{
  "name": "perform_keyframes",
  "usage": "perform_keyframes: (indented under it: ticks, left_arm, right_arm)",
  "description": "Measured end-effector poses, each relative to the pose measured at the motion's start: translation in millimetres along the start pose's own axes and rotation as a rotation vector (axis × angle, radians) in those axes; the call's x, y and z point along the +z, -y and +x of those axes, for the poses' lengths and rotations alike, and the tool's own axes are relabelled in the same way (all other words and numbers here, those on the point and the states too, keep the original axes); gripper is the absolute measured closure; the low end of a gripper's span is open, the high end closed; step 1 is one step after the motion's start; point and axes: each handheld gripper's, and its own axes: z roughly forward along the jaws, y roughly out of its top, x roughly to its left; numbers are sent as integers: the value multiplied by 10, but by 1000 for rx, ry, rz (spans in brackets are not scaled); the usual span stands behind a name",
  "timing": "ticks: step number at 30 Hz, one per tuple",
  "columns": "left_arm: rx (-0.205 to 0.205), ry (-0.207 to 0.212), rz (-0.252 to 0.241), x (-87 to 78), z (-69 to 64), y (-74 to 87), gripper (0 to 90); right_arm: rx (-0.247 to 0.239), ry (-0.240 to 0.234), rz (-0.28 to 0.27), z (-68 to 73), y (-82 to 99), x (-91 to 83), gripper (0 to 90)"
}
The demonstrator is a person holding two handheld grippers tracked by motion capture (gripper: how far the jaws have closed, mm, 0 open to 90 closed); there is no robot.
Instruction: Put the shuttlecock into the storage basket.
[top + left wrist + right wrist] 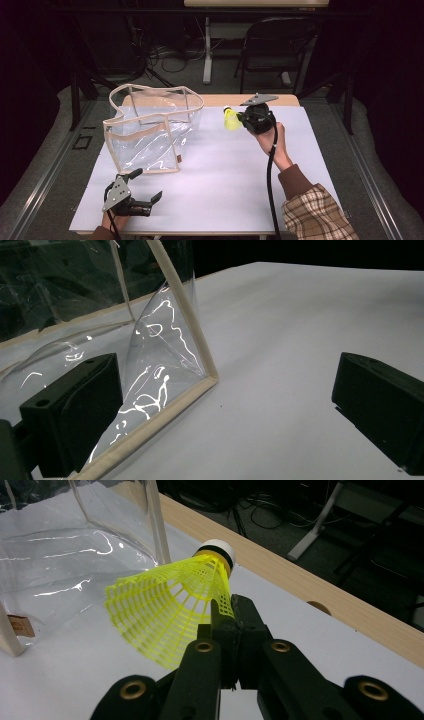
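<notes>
A yellow plastic shuttlecock (pixel 231 120) with a white cork tip hangs above the white table top, to the right of a clear plastic bag (pixel 150 130) with beige trim. My right gripper (pixel 241 119) is shut on the rim of its skirt. In the right gripper view the shuttlecock (pixel 170 610) lies sideways, pinched by my right gripper (pixel 232 615), and the bag (pixel 75 555) stands just behind it. My left gripper (pixel 146 185) rests open near the table's front left. In the left gripper view my left gripper (pixel 225 405) has the bag's lower corner (pixel 200 375) between its jaws, untouched.
A white sheet (pixel 225 185) covers the table, and a strip of its wooden edge (pixel 300 580) shows at the far side. Behind the table stand a black chair (pixel 275 45) and a table leg (pixel 207 50) among floor cables. The bag's mouth stands open upward.
</notes>
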Motion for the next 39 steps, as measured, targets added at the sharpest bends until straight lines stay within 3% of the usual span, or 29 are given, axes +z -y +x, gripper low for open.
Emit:
perform_keyframes:
  ticks: [39]
  left_arm:
    - [-3, 0, -1, 0, -1, 0, 0]
  right_arm:
    - [10, -12, -41, 12, -326, -3, 900]
